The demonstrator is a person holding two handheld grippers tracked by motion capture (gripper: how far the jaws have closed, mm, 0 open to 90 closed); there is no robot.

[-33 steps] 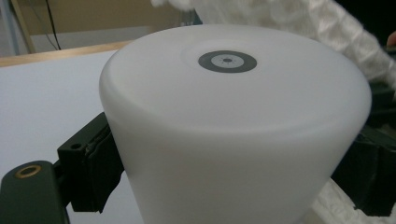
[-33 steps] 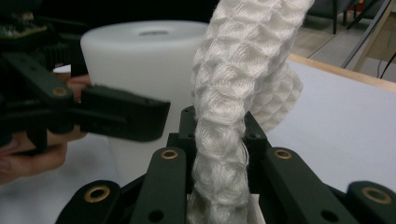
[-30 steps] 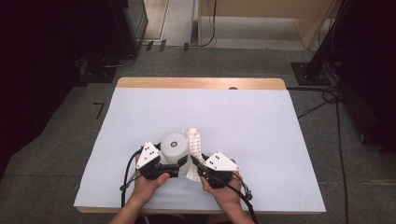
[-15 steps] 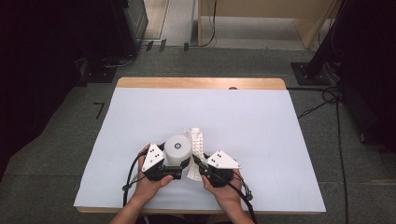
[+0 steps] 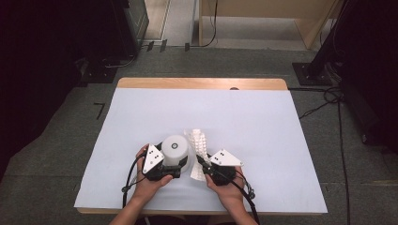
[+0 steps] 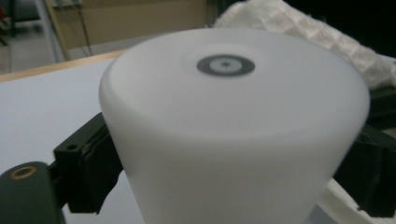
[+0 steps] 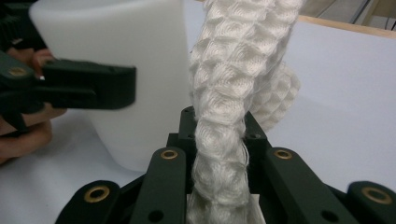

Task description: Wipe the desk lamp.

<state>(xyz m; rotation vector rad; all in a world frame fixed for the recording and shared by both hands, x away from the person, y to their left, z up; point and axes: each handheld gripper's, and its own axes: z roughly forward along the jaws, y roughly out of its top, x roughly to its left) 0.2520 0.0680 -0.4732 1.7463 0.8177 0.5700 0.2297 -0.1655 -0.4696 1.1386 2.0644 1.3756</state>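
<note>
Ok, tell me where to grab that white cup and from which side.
Grip the white cup low on its side wall, coming in level from the person's side. It stands upside down, flat base on top and widening downward, so jaws either side of the wall, as the left gripper has them, probably hold best. The cloth crowds its right.

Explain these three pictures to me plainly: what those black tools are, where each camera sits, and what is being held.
A person holds a two-jaw tool in each hand; no robot arm here. The high view looks down on the table, covered by a pale sheet. The other two cameras ride on the tools, looking along their black jaws. The left gripper is clamped on an upside-down white cup. The right gripper pinches a white waffle-textured cloth, which stands up beside the cup.
</note>
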